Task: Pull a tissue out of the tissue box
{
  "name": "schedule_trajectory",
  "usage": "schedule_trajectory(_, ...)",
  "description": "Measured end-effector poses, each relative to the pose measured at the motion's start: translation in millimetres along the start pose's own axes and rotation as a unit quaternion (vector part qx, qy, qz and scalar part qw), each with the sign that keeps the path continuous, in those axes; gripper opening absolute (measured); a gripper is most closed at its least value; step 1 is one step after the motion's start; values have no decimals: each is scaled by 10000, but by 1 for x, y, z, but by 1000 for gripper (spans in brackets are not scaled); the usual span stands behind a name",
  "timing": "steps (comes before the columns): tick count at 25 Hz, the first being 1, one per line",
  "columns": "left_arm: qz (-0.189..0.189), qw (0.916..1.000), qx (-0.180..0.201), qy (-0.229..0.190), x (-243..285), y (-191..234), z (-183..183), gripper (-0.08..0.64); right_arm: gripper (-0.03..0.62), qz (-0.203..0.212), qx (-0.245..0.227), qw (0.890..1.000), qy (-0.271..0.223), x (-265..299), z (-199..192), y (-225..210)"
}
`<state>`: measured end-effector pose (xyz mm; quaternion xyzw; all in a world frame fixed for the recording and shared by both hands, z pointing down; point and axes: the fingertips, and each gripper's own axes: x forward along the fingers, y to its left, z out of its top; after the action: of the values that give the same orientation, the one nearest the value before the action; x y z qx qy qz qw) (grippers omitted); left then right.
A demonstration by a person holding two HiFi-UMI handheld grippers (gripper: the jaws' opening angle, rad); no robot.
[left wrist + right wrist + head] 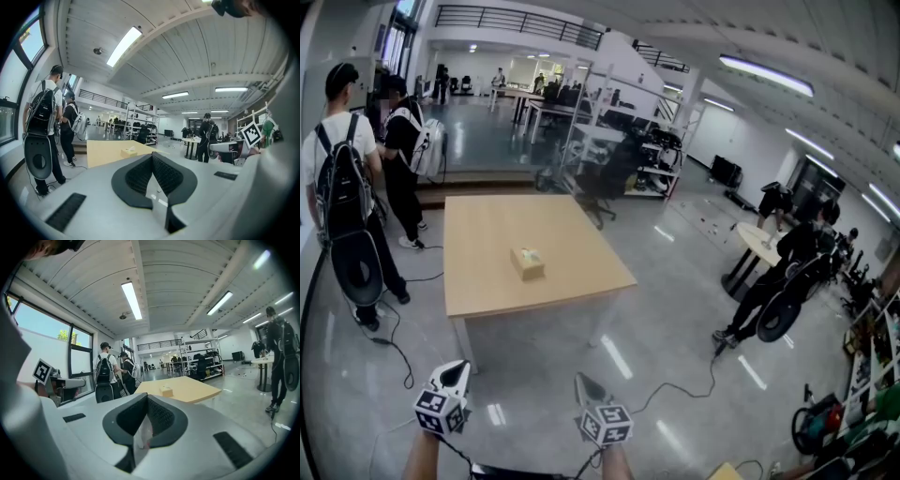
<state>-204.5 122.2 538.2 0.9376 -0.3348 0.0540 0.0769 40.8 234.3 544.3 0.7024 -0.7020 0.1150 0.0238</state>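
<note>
Head view: tissue box sits mid wooden table, well apart from both grippers. Left gripper and right gripper are low over the floor.
Left gripper view: jaws closed together, nothing between. Tissue box ahead on the table.
Right gripper view: jaws closed, empty. Tissue box ahead on the table.
</note>
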Motion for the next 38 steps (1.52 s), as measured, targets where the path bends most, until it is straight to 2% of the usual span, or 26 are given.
schedule_trajectory(12,-86,9999,126,0,31,-38,-6,7,5,73,33,10000,9,-4,-8,-38)
schedule_trajectory(21,-130,9998,130,42,69,-37,-4,6,5,121,56,9999,60,19,-13,-58)
schedule_trajectory(38,-166,9998,56,72,199,24,28,7,5,244,122,9996,73,151,25,-103)
